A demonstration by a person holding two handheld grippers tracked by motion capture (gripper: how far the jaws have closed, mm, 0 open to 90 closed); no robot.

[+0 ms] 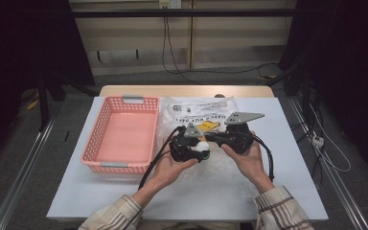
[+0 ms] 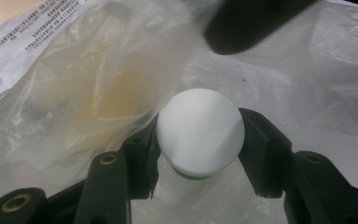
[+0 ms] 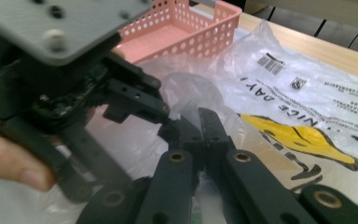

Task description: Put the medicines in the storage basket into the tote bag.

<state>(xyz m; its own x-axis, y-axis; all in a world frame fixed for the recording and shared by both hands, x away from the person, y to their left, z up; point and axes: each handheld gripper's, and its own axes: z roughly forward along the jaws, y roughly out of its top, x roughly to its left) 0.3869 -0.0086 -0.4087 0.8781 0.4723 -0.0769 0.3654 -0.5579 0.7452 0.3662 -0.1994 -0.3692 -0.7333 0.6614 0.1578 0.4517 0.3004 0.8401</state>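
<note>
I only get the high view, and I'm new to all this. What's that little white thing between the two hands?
Observer: The left gripper view shows a smooth white ball with a green rim beneath it. It is clamped between the jaws of the left tool.
Operator: And the other tool?
Observer: In the right gripper view, the right tool is shut, and its tips seem to pinch the clear plastic bag.
Operator: Anything printed on that bag?
Observer: Yes, up close you can see a barcode and a yellow drawing outlined in black.
</note>
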